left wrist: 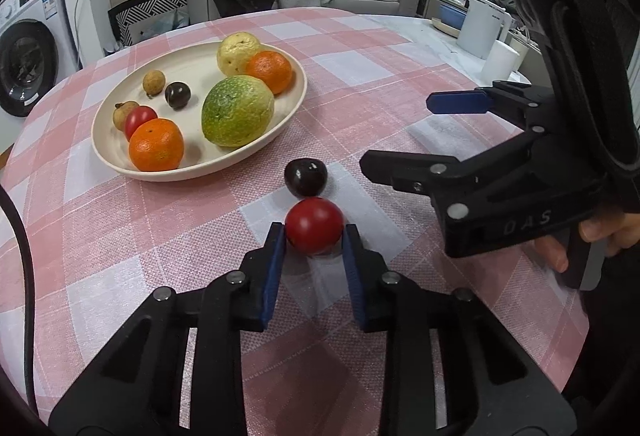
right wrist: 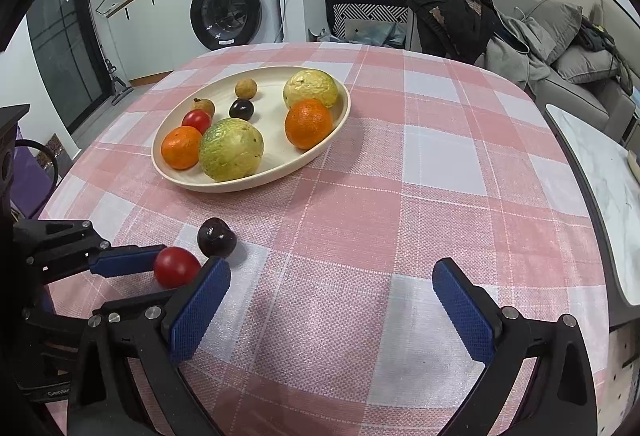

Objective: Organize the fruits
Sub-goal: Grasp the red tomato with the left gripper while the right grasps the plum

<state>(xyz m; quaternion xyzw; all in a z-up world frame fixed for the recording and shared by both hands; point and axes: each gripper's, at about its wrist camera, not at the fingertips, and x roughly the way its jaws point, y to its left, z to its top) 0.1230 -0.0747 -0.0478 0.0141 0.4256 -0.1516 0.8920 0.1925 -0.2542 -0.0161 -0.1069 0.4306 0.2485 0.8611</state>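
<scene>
Covering the whole worktop (right wrist: 440,155), a pink and white checked cloth runs out of frame at the near edge in both views. On it sits a cream plate (right wrist: 340,115), the landmark for all else. Inside the plate lie a large green fruit (right wrist: 231,149), a pale yellow fruit (right wrist: 311,88) at the far rim, two oranges (right wrist: 308,123) (right wrist: 181,147), two small brown fruits, a dark plum and a red tomato partly hidden behind the nearer orange.

Nearer than the plate, off its rim and on the cloth, the left gripper (left wrist: 314,236) has its blue fingers (left wrist: 274,264) clenched on a red tomato (left wrist: 314,230), one pad pressing each side; whether it is lifted off the cloth is hard to tell. A dark plum (left wrist: 305,177) lies touching or just beside that tomato, on the side toward the plate.

To the right of the plate, the right gripper (right wrist: 332,312) holds its fingers (right wrist: 464,316) spread wide with nothing between them. A person's hand (left wrist: 592,236) on its handle is mostly cut off.
</scene>
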